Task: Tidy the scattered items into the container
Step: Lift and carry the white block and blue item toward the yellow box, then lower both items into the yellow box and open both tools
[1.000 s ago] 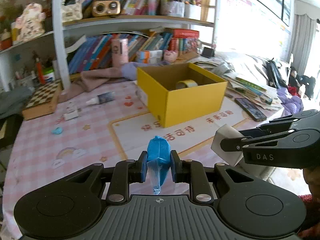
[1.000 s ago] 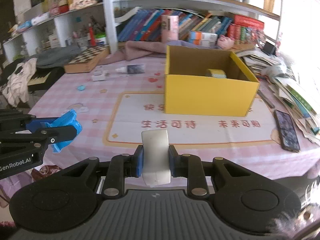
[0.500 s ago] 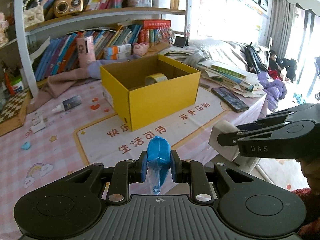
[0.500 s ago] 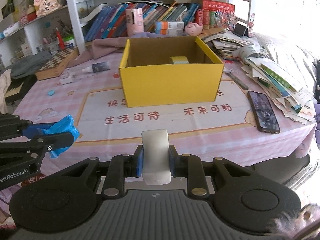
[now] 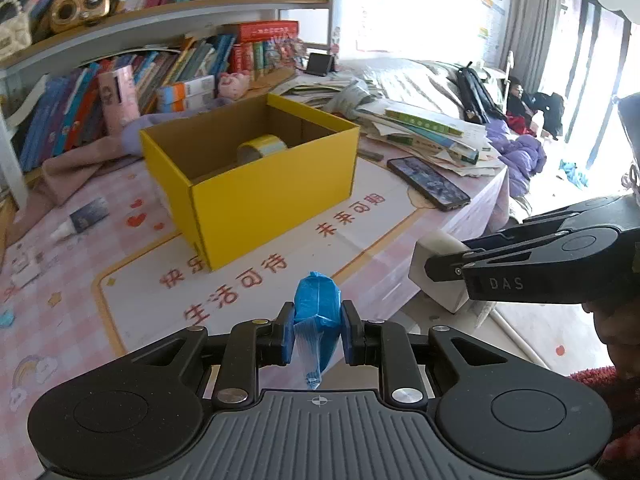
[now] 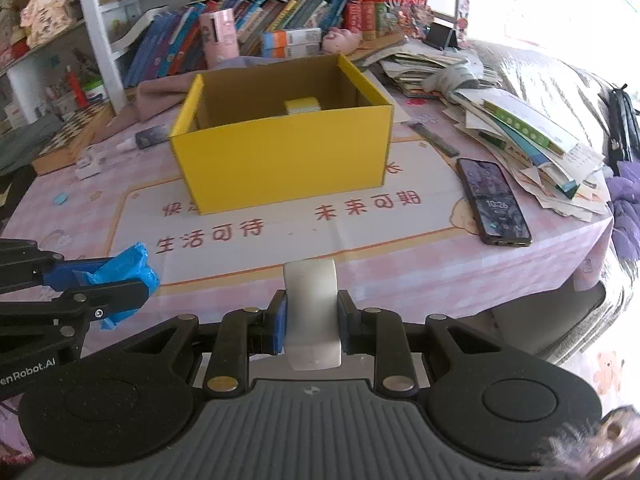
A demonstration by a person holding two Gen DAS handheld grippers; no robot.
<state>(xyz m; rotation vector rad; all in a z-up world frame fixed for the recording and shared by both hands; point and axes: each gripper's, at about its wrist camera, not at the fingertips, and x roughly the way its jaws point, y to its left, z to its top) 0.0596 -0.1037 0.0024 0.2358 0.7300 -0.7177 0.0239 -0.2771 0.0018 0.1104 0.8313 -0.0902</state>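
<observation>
Left wrist: yellow box point(image 5: 256, 196) (open-topped) with tape roll point(image 5: 262, 148) inside

An open yellow box point(image 6: 280, 168) sits mid-table point(image 6: 400, 276), holding a tape roll point(image 5: 262, 147); blue wrapped bundle point(image 5: 317, 308) and white block point(image 6: 311, 312) are held aloft.

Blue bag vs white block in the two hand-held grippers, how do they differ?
The blue bag is crinkled, soft plastic film; the white block is smooth and rigid with rounded edges. The bag sits in the left hand-held gripper, the block in the right hand-held gripper. Both are clamped short of the yellow box.
</observation>
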